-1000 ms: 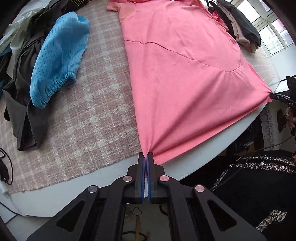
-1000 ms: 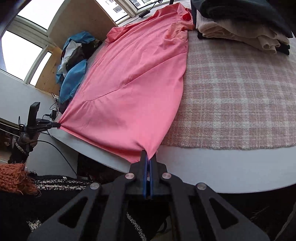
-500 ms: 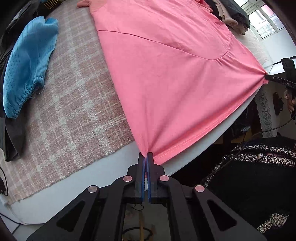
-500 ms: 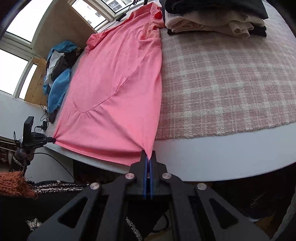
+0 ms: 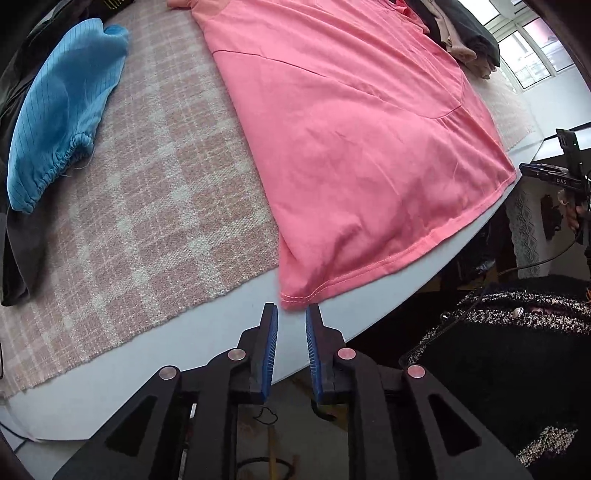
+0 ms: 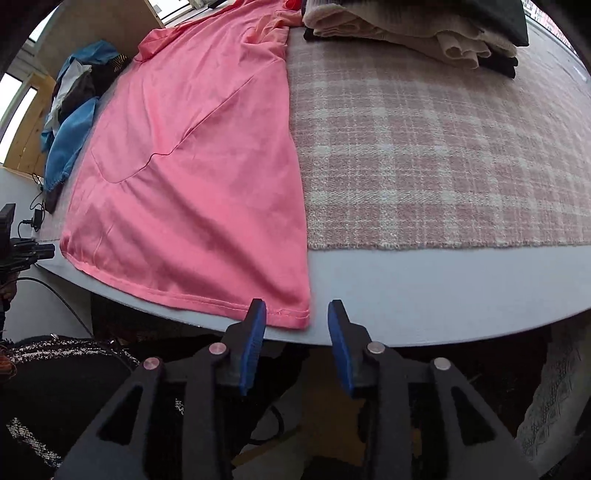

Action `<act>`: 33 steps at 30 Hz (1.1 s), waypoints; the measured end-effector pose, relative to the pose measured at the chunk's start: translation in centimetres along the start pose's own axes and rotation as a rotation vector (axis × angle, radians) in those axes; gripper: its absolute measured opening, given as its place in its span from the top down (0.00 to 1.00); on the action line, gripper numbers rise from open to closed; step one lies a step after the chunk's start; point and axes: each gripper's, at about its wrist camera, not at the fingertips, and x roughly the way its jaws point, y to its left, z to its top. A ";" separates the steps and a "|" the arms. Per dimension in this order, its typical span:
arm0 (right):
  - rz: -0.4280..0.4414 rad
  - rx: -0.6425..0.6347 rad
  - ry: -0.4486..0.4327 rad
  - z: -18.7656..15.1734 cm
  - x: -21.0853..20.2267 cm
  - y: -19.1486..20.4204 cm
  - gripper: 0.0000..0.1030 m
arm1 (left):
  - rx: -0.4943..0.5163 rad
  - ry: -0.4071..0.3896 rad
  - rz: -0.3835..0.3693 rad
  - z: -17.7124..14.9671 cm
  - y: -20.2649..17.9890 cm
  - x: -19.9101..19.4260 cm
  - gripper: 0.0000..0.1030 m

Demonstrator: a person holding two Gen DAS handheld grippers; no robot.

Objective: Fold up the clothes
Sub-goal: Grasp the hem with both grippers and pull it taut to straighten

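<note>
Pink knit dress (image 5: 354, 147) lies spread flat on a pale round table (image 5: 207, 332), partly over a pink-and-white checked woven cloth (image 5: 147, 192). Its long axis runs from the hem at the table's near edge away to the neck and sleeves at the far side; the hem overlaps the bare rim of the table.

Both grippers have just been opening. The left gripper (image 5: 291, 314) has its blue-padded jaws parted, and the dress's near hem corner sits right at the gap between the tips, free of the pads. The right gripper (image 6: 297, 308) has its jaws spread wider, with the other hem corner lying between them and the pads not pressing on it.

The left wrist view alone shows a crumpled bright blue striped garment (image 5: 62, 122) in full on the checked cloth, beside dark clothes at the left edge, and the person's black speckled sleeve (image 5: 517, 332). The right wrist view alone shows clearly a folded stack of beige and dark garments (image 6: 417, 33) at the far side, and a wide bare stretch of checked cloth to the right of the dress.
</note>
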 end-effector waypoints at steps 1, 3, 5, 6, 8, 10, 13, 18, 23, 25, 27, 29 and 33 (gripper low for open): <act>0.003 -0.009 -0.003 0.3 0.2 0.4 0.64 | 0.014 -0.003 0.001 0.4 -0.3 0.3 0.80; -0.007 -0.034 0.001 0.8 0.9 1.2 0.62 | 0.045 0.002 0.019 1.1 -1.0 1.0 0.79; -0.036 -0.064 0.015 1.1 1.8 1.9 0.62 | 0.064 0.018 0.032 1.7 -1.2 1.8 0.80; -0.037 -0.075 0.015 1.2 2.2 2.2 0.62 | 0.064 0.028 0.031 1.9 -1.3 2.1 0.88; -0.027 -0.095 0.011 1.4 2.6 2.9 0.63 | 0.063 0.040 0.028 2.1 -1.3 2.5 1.00; -0.005 -0.112 0.003 1.5 2.7 3.6 0.96 | 0.057 0.024 0.023 2.1 -1.0 1.7 1.00; 0.059 -0.156 -0.015 2.0 1.9 4.8 0.98 | 0.038 -0.002 0.031 1.8 -0.3 -0.1 1.00; 0.169 -0.224 -0.073 1.8 -1.9 7.5 0.99 | -0.040 -0.034 0.038 -0.5 1.6 -4.1 1.00; 0.141 -0.220 -0.048 0.4 -1.7 6.7 0.99 | -0.021 -0.033 -0.003 -0.9 0.4 -3.6 1.00; 0.126 -0.182 -0.029 0.2 -0.5 5.5 0.99 | -0.008 -0.012 -0.010 -0.5 -0.3 -2.1 1.00; 0.122 -0.151 -0.039 0.2 -0.7 2.8 0.99 | 0.015 0.013 -0.006 0.2 -0.6 -0.9 1.00; 0.127 -0.115 -0.062 0.5 -1.0 0.8 0.99 | 0.023 0.018 -0.021 0.6 -0.8 -0.3 1.00; 0.086 -0.113 0.008 0.9 1.0 0.6 0.99 | 0.036 0.073 -0.015 1.5 0.0 0.7 0.99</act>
